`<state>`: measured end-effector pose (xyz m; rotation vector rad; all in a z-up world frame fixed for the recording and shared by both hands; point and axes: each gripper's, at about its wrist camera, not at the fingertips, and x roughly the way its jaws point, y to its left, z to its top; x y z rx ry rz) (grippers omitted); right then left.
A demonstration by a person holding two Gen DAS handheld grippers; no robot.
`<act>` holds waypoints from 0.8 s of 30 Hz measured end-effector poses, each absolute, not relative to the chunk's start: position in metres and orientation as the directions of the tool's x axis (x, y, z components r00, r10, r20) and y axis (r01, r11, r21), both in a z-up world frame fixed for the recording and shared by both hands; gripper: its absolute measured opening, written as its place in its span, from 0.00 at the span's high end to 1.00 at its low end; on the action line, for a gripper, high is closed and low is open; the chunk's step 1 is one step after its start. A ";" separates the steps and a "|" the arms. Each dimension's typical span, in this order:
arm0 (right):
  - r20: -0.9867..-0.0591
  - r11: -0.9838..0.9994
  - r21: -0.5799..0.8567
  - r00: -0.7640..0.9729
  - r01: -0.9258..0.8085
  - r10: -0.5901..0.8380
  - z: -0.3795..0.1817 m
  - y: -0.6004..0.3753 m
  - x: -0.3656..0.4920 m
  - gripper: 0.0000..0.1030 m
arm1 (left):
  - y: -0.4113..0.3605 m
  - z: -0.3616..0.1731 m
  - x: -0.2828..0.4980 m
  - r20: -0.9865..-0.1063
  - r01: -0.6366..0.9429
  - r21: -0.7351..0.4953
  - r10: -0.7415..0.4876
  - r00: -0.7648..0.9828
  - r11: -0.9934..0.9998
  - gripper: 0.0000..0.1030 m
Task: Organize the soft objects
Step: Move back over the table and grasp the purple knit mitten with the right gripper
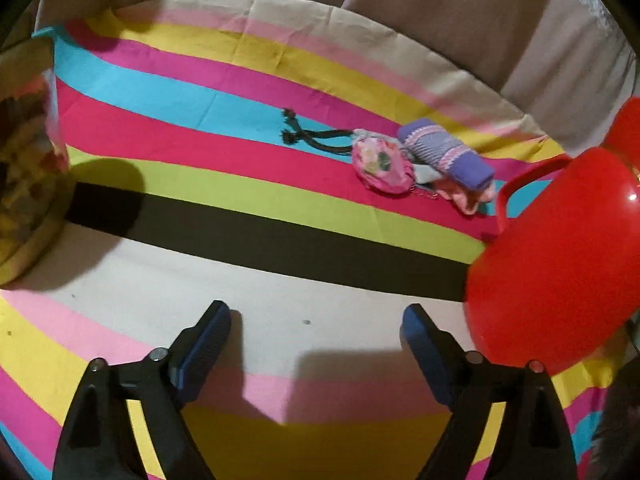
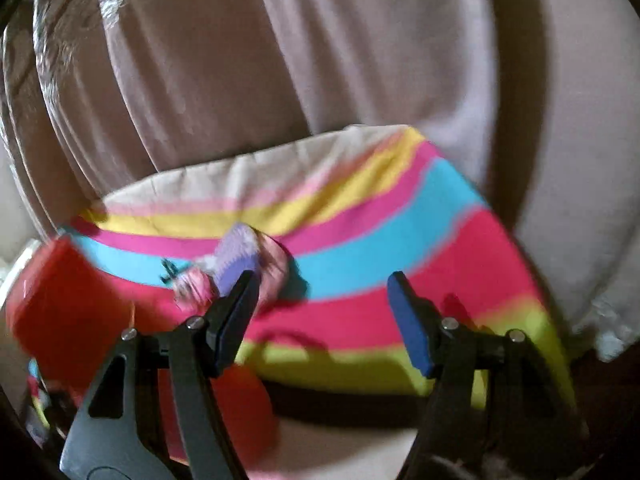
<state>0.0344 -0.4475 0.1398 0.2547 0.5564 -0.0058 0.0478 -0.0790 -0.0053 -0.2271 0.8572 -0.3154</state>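
A small heap of soft things lies on the striped cloth (image 1: 240,184): a round pink pouch (image 1: 382,165), a rolled purple knitted piece (image 1: 444,152), a pink sock (image 1: 466,196) under it, and a black hair tie (image 1: 308,136) to their left. A red plastic basket (image 1: 560,256) stands right of the heap. My left gripper (image 1: 316,328) is open and empty, low over the white stripe, well short of the heap. My right gripper (image 2: 324,292) is open and empty. The purple piece (image 2: 236,256) and pink pouch (image 2: 192,284) show blurred by its left finger, with the red basket (image 2: 68,292) at left.
A patterned round container (image 1: 28,160) stands at the left edge of the cloth. Beige curtains (image 2: 240,60) hang behind the surface. The cloth's far edge (image 1: 360,20) meets the curtain. The right wrist view is motion-blurred.
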 end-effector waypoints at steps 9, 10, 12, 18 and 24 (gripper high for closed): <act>-0.652 0.934 0.309 0.675 -0.179 0.345 0.091 -0.421 0.170 0.32 | -0.072 -0.008 0.048 -0.661 0.193 -0.409 -0.435 0.611 0.892 0.06; -0.671 0.931 0.288 0.646 -0.225 0.364 0.087 -0.412 0.181 0.32 | -0.072 -0.008 0.048 -0.658 0.193 -0.415 -0.440 0.611 0.889 0.06; -0.703 0.915 0.244 0.591 -0.322 0.396 0.079 -0.394 0.195 0.32 | -0.073 -0.008 0.050 -0.657 0.197 -0.416 -0.443 0.609 0.888 0.04; -0.763 0.845 0.118 0.497 -0.522 0.414 0.063 -0.346 0.213 0.32 | -0.072 -0.008 0.052 -0.652 0.209 -0.428 -0.460 0.603 0.880 0.01; -0.777 0.849 -0.032 0.548 -0.527 0.310 0.047 -0.330 0.210 0.57 | -0.072 -0.007 0.052 -0.655 0.210 -0.423 -0.457 0.602 0.882 0.01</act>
